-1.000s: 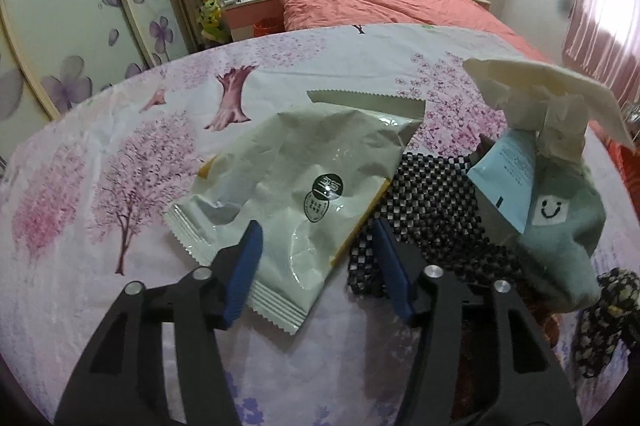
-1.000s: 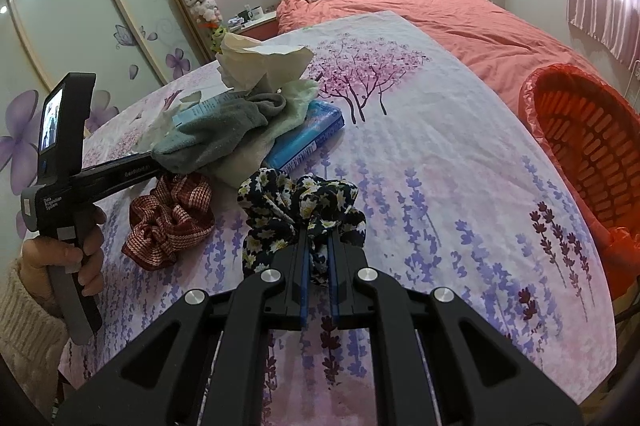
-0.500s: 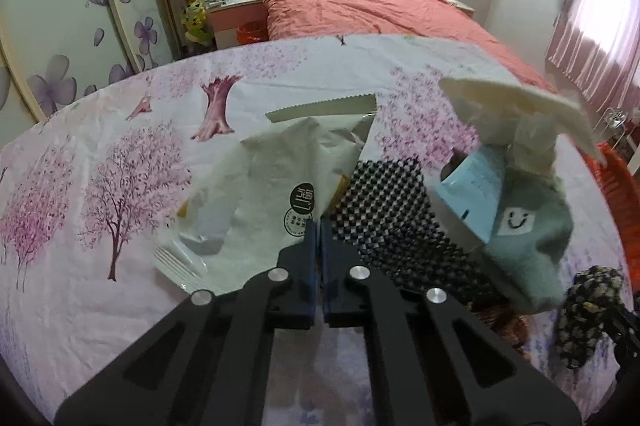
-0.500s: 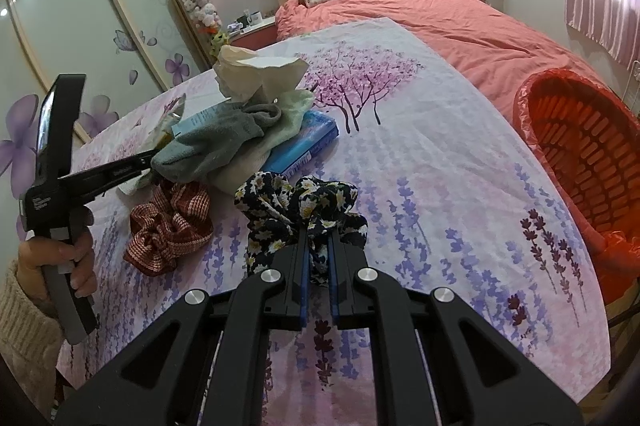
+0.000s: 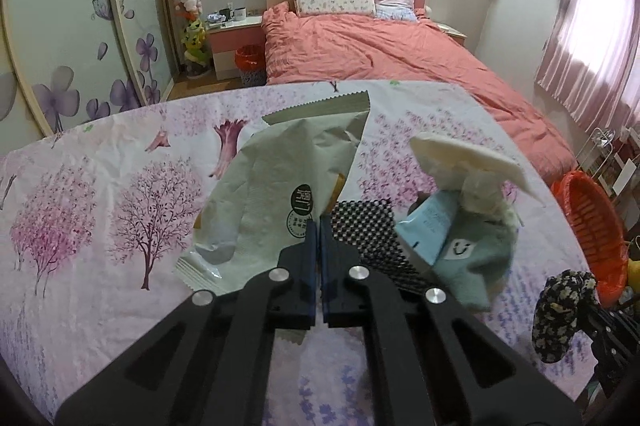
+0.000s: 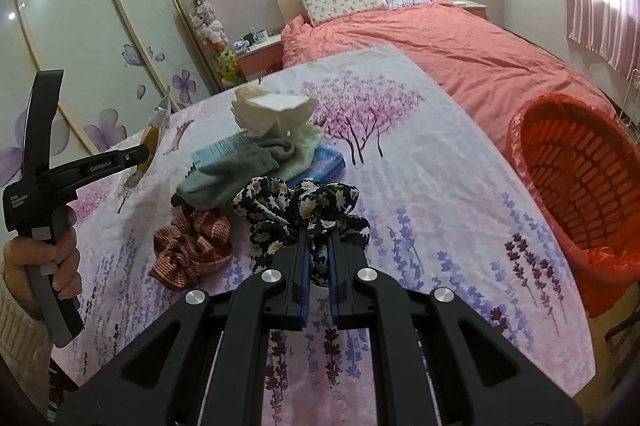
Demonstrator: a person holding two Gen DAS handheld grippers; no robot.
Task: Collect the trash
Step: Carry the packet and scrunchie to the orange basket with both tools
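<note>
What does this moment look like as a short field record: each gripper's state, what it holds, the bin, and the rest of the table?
left gripper: shut on pale green snack wrapper, lifted off the table
right gripper: shut on dark floral fabric scrunchie
bin: orange plastic basket with red liner, beside the table's right edge
pile: grey-green sock, crumpled white tissue, blue packet
loose: red checked scrunchie
surface: tree-print tablecloth
</note>
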